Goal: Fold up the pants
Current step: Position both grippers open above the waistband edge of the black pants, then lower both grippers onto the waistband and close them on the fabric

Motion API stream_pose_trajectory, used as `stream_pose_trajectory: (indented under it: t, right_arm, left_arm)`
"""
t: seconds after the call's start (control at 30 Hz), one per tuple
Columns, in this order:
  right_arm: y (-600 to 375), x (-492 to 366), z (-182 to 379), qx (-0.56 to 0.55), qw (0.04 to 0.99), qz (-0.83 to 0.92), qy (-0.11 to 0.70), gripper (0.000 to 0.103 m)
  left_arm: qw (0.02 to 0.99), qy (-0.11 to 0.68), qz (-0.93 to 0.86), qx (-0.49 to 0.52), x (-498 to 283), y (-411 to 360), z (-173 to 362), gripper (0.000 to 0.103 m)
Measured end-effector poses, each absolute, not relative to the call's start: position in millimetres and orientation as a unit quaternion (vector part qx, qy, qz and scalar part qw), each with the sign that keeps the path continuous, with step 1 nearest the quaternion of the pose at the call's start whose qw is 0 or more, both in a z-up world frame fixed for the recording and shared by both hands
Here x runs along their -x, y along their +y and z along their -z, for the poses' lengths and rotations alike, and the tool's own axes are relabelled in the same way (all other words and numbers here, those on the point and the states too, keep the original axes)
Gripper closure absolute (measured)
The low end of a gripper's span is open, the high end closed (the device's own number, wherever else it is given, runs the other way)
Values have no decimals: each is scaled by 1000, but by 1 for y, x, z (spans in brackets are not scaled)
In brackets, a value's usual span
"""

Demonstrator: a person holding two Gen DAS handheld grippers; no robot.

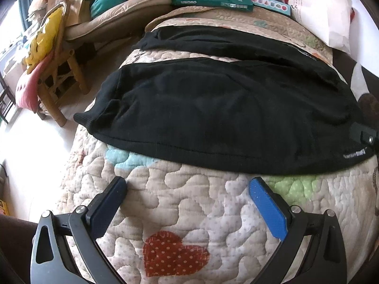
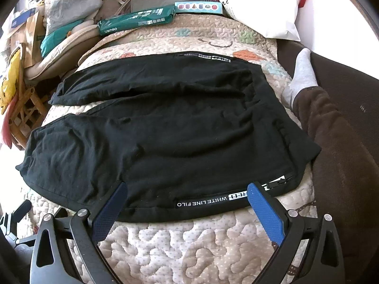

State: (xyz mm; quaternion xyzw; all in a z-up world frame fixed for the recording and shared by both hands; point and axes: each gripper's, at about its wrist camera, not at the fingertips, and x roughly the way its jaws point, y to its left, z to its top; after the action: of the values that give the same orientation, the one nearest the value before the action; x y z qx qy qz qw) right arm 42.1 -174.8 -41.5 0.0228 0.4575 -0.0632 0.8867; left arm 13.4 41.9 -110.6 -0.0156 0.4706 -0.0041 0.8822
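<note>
— Covering the whole surface is that quilted bedspread (image 1: 189, 201), cream with stitched swirls and a red dotted heart patch (image 1: 174, 252) near us. What lies on it?

— The black pants (image 2: 154, 127), spread flat across the quilt, both legs running off to the left with a strip of quilt showing between them. The waistband sits at the right, and a white-lettered stripe (image 2: 206, 200) runs along the near edge.

— And past them?

— A white pillow (image 2: 260, 7) at the far right, a green packet (image 2: 137, 20) at the far edge, and a wooden stool (image 1: 61, 75) off to the left with a yellow bag (image 1: 42, 42) on it.

— The right gripper (image 2: 187, 193)?

— Jaws spread wide, holding nothing. Both fingertips overlap the near hem of the pants, one on either side of the lettered stripe; whether they press on the cloth or hover above it, I cannot tell.

— The left gripper (image 1: 188, 185)?

— Equally wide apart and empty. Its fingertips (image 1: 257, 187) stop short of the pants, over bare quilt, just beside the near edge of the closer leg.
</note>
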Motion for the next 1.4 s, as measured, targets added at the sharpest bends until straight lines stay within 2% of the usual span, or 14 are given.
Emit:
stream_pose_trajectory:
  t: [0.3,0.43,0.53,0.7,0.73,0.8,0.9,1.0,1.2,1.4]
  right_arm:
    - [-171,-36,28,8,898,73,433,0]
    - [-174,-35,10,7,909,66,411,0]
    - [-178,-29,-30,9,936,66,347,0]
    - [-181,-16,-97,32,977,76,194,0]
    - [-181,-23,-101,32,979,57,195,0]
    - [-182,-59,-98,42,962,28,269,0]
    - [-192,-87,-94,35,958,42,283,1]
    - [-201,-110,-90,41,953,38,298,1]
    - [-223,-170,-57,96,927,-11,362,1]
    - [-242,-234,-22,53,903,-37,425,1]
  left_arm:
    - [882,471,9,-7,-6,40,99,0]
    - [901,434,5,8,-7,48,66,0]
    - [927,374,-2,-5,-8,51,28,0]
    - [963,269,-17,-19,-16,52,-34,0]
    - [966,256,-16,-14,-20,53,-42,0]
    - [970,242,-14,0,-35,56,-55,0]
    - [960,279,-14,16,-64,64,-56,0]
    - [941,336,-19,22,-95,76,-39,0]
    - [926,376,26,15,-153,104,-17,0]
    - [918,396,23,17,-220,125,4,0]
